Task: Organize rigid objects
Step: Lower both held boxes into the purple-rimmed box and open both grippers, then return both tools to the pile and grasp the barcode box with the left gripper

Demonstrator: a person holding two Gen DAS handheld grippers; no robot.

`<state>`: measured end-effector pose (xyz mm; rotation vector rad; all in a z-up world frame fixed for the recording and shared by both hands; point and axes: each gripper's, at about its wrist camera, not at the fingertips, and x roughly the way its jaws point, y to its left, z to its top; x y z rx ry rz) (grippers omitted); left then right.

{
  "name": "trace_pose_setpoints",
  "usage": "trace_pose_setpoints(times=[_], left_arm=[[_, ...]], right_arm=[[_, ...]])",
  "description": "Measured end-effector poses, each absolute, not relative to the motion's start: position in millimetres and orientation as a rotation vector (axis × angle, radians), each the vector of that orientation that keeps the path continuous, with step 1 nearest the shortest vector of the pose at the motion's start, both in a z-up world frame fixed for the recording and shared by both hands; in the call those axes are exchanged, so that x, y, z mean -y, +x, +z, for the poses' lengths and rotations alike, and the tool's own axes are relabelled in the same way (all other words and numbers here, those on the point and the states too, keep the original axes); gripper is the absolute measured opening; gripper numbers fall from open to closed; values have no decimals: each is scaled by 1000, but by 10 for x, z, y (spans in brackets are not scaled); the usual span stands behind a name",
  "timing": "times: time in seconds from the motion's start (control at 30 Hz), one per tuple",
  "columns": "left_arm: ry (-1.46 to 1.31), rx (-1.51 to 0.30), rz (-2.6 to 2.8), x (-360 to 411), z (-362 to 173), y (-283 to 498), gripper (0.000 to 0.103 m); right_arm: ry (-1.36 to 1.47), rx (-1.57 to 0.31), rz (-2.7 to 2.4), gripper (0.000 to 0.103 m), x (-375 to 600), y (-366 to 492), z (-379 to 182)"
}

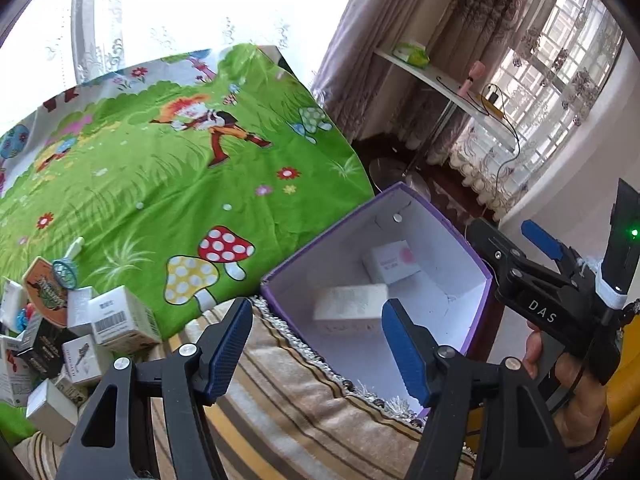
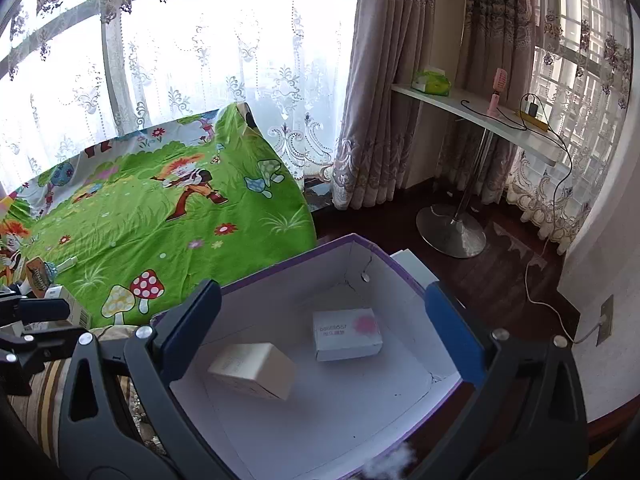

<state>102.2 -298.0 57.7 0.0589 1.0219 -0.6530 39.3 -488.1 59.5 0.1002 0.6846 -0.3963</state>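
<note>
Left gripper (image 1: 316,340) hangs over the purple box (image 1: 276,276), jaws part open, nothing pressed between them; a blurred white carton (image 1: 350,306) lies just beyond the tips inside the box, apparently dropping or just landed. Right gripper (image 2: 320,344) is spread wide and empty above the same box, straddling its inside. A pink-printed carton (image 2: 346,334) already rests on the box floor. The remaining pile of small boxes (image 1: 100,320) sits left of the left gripper on the green cartoon sheet (image 1: 180,168), so the left hand is nearer. Open sheet between.
</note>
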Motion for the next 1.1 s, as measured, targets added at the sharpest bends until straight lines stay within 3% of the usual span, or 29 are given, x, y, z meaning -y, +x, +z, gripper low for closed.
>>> trace_pose_setpoints(times=[0.67,1.1], left_arm=[[-89,-979,-402,1401,558,745,68],[-166,-981,-224,425,460,955,68]], right_arm=[[50,-726,-122,102,4117,609,617],[32,-777,-46,102,3834,844,587]])
